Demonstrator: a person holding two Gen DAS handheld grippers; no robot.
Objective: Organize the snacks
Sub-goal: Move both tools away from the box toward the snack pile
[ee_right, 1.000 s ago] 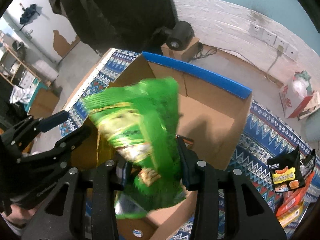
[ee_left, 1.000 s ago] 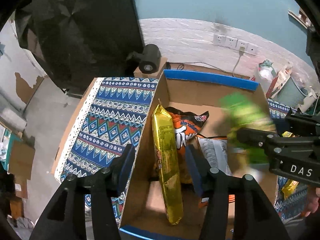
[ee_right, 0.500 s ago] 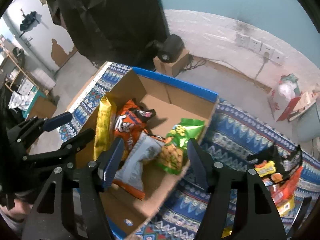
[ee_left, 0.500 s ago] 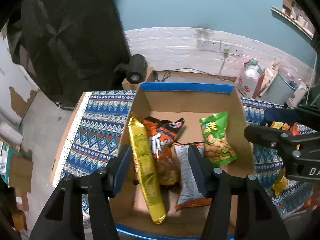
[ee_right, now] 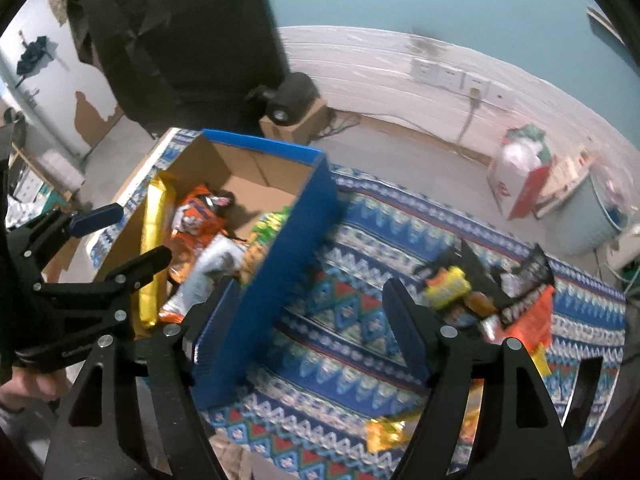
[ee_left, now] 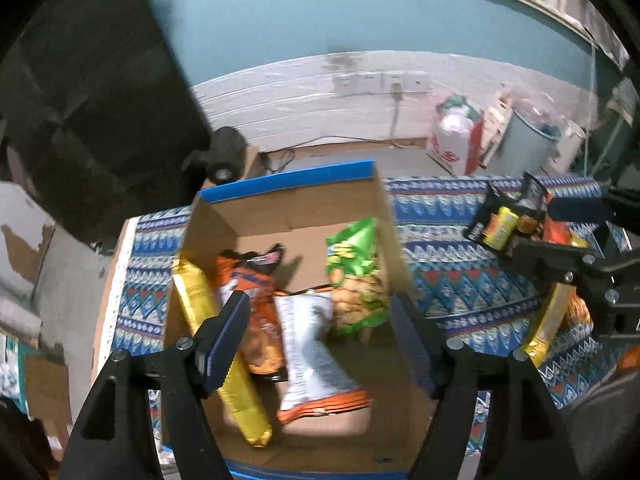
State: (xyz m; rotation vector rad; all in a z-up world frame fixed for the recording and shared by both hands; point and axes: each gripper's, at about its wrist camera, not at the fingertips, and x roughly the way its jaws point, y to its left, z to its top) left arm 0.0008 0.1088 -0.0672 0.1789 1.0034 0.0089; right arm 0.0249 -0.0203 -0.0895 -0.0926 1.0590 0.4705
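Left gripper [ee_left: 320, 320] is hanging released over the cardboard box [ee_left: 288, 208]; jaws have just been opening, nothing gripped between them. Directly under its fingers, four snack bags are lying on the box floor: gold packet [ee_left: 200, 300] against the left wall, orange bag [ee_left: 256, 280] beside it, white-and-orange bag [ee_left: 312, 344] in the middle, green bag [ee_left: 356, 276] nearest the right wall.

Right gripper [ee_right: 308, 320] is also released, jaws just opening and empty. It is hovering over the patterned tablecloth [ee_right: 340, 320], its left finger lying in front of the box's blue outer wall [ee_right: 280, 264]. Just beyond its right finger, loose snack packets [ee_right: 480, 292] are lying in a heap on the cloth. Far ahead of both grippers: white-panelled wall [ee_right: 380, 68] with sockets.
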